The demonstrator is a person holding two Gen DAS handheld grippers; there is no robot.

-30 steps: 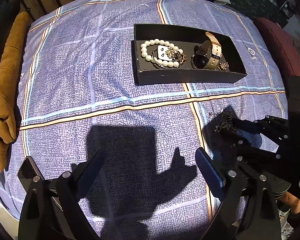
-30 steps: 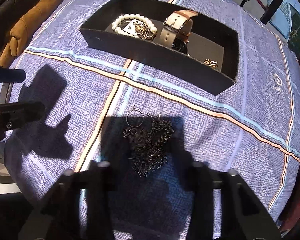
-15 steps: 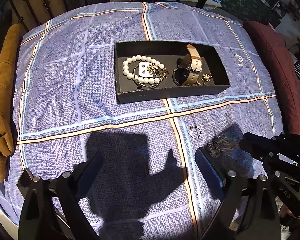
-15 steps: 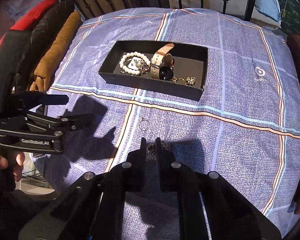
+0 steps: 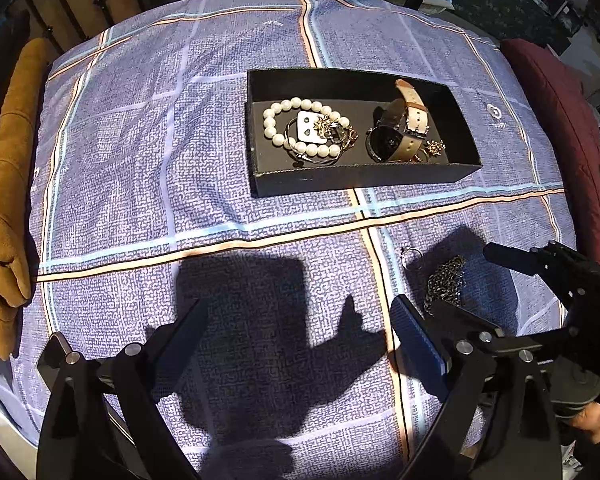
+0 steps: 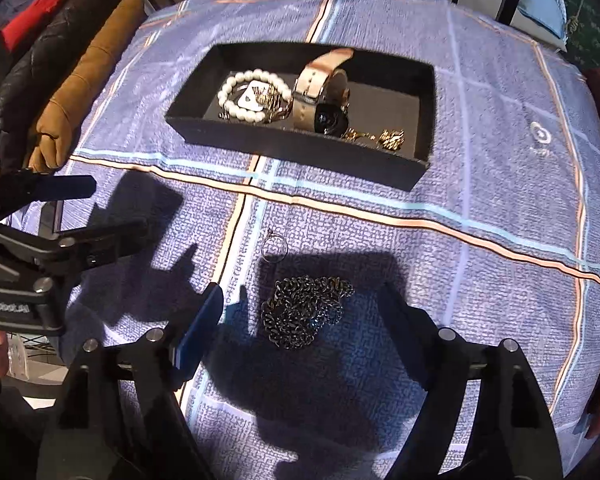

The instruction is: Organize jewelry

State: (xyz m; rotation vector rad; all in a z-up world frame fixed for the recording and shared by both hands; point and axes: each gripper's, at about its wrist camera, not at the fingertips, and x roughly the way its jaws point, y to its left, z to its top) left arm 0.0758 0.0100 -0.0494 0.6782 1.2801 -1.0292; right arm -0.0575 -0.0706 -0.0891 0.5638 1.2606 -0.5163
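Jewelry sorting over a plaid blue cloth

The right gripper hangs with jaws opening, the dark chain lying loose between them, near the black tray. The left gripper stands apart, empty; its body lettering is too blurred to read.

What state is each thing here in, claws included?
Box: open, partly filled.
Pearl bracelet: in box.
Watch: in box, strap buckled.
Chain: heaped on cloth, outside box.
Ring: flat on cloth, beside chain.
Left claw: open, empty.
Right claw: opening, chain between jaws, untouched.
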